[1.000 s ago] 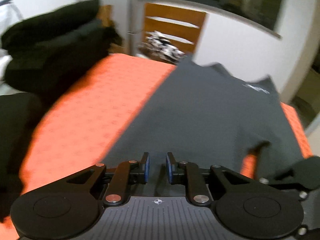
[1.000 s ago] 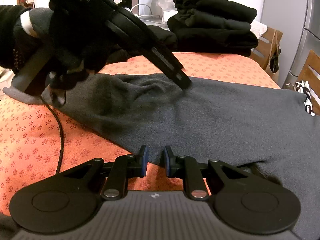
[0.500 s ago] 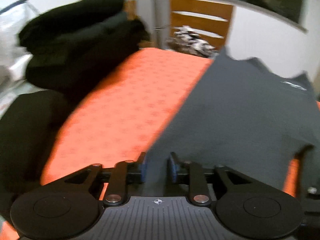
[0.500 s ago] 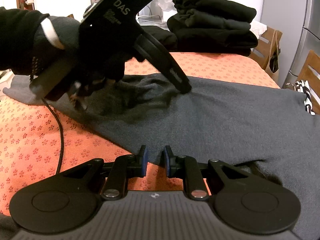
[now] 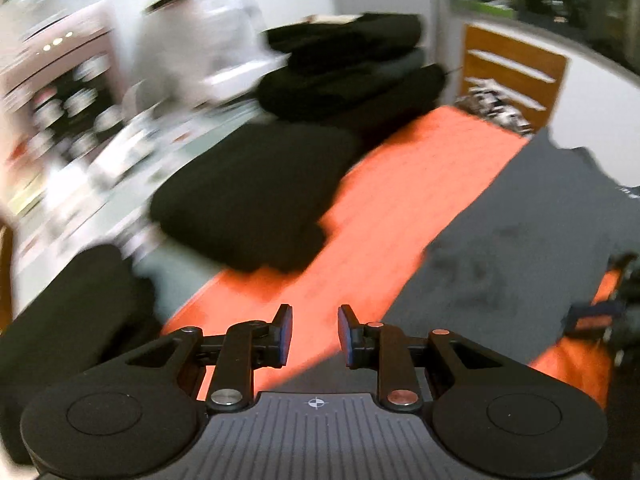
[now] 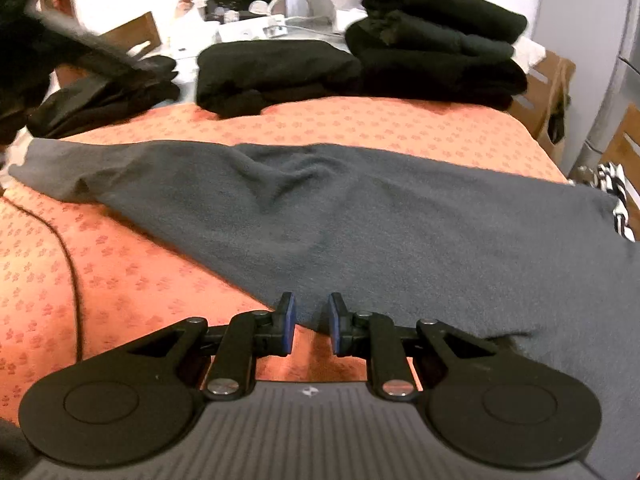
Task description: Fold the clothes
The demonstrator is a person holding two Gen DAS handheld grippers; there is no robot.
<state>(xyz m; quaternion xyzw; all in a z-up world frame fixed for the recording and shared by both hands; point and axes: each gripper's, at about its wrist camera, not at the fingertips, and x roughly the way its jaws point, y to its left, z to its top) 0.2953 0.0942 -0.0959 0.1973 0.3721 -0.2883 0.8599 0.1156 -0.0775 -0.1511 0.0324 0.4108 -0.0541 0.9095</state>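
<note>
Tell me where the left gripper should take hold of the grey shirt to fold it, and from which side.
Probably the sleeve end of the grey shirt, which lies flat and loose at its far left over the orange cover. Bring the left gripper in from the left, jaws straddling the thin hem; the wrinkled middle offers no free edge.

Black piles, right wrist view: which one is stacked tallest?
The right-hand stack, at the back beside the wooden chair: several folded black garments piled up. The middle pile and the left pile sit much lower.
</note>
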